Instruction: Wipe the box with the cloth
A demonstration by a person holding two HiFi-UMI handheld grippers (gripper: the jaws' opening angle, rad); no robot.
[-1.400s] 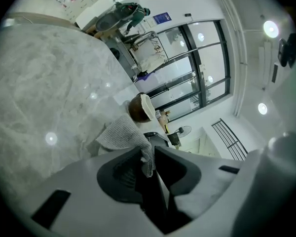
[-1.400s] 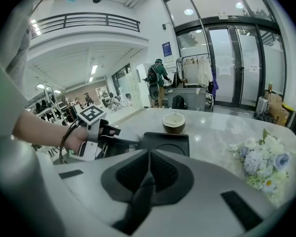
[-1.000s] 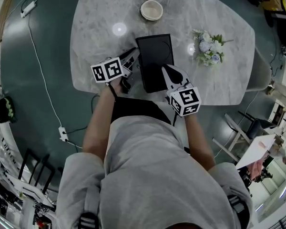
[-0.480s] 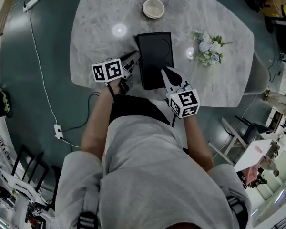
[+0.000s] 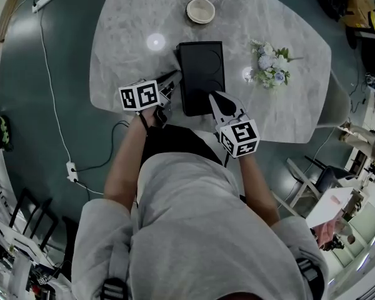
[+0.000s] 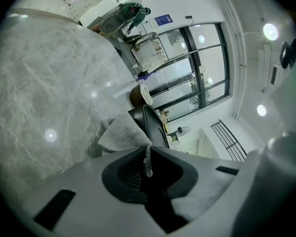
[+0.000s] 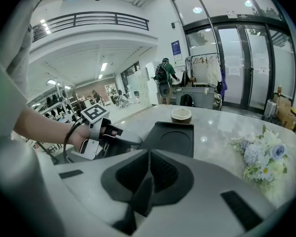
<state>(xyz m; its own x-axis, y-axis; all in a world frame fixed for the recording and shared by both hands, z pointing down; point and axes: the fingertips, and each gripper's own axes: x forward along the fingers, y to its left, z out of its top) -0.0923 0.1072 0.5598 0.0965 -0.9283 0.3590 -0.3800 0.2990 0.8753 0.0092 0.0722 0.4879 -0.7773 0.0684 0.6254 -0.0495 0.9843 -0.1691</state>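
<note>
On the pale marble tabletop (image 5: 125,30) a black box (image 5: 202,74) lies flat, and beside its left edge the left gripper (image 5: 174,75), jaws just closing, pinches a grey cloth (image 6: 122,131), while the right gripper (image 5: 215,96), pressed together and empty, hovers over the box's near end.
</note>
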